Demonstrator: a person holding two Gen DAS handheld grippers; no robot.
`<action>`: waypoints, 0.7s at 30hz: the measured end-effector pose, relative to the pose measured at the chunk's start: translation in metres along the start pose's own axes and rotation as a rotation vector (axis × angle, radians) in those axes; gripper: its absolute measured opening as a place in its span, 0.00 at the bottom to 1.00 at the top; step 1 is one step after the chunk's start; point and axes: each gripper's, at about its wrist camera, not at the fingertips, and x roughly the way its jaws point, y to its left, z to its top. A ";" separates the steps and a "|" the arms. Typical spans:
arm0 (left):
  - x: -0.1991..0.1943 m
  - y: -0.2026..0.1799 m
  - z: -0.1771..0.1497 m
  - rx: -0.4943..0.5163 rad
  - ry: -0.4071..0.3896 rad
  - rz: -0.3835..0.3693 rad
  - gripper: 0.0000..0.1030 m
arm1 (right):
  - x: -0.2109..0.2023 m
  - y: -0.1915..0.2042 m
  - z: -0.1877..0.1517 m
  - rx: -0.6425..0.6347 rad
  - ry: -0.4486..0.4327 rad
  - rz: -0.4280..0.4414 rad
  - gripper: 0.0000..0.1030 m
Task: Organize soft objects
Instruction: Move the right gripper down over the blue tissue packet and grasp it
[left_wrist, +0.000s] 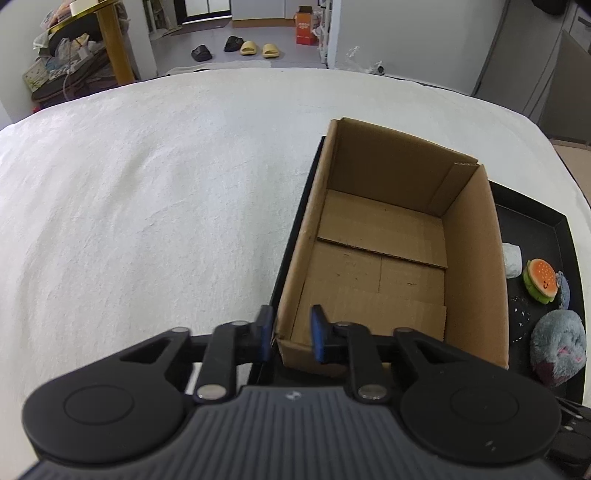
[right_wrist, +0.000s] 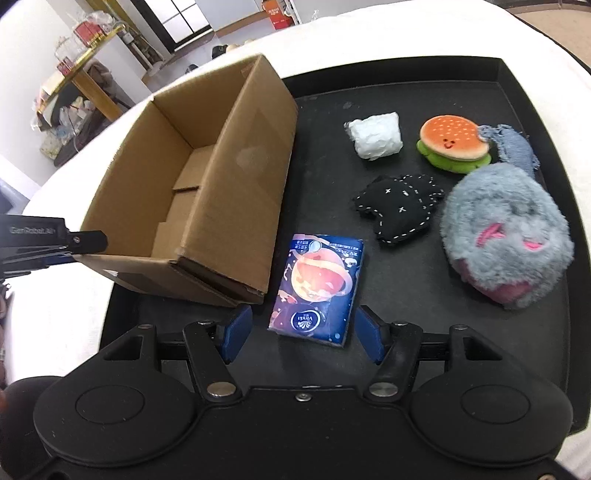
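Observation:
An empty cardboard box (left_wrist: 476, 266) (right_wrist: 240, 166) stands on the left part of a black tray (right_wrist: 517, 92). My left gripper (left_wrist: 291, 332) straddles the box's left wall at its near corner, one pad outside and one inside, closed on the wall; its finger (right_wrist: 88, 240) also shows against that corner in the right wrist view. My right gripper (right_wrist: 303, 332) is open just above the tray, its blue pads standing apart from either side of a blue tissue pack (right_wrist: 317, 288). Beyond it lie a black stitched plush (right_wrist: 400, 208), a grey fuzzy plush (right_wrist: 506, 229), a burger plush (right_wrist: 454, 147) and a white wrapped bundle (right_wrist: 375, 134).
A scrap of denim (right_wrist: 517, 147) lies behind the burger plush. The tray rests on a table with a white cloth (left_wrist: 147, 221) that spreads wide to the left of the box. Slippers (left_wrist: 255, 48), a wooden table leg (left_wrist: 114, 44) and clutter are on the floor beyond.

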 end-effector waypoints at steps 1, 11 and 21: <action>0.000 0.000 0.000 0.005 -0.007 0.006 0.11 | 0.004 0.001 0.000 0.001 0.005 -0.006 0.60; -0.008 0.010 -0.010 0.015 -0.029 -0.049 0.07 | 0.012 0.012 -0.011 -0.029 -0.010 -0.068 0.57; -0.021 0.009 -0.020 0.033 -0.051 -0.053 0.07 | 0.012 0.020 -0.021 -0.117 -0.067 -0.138 0.52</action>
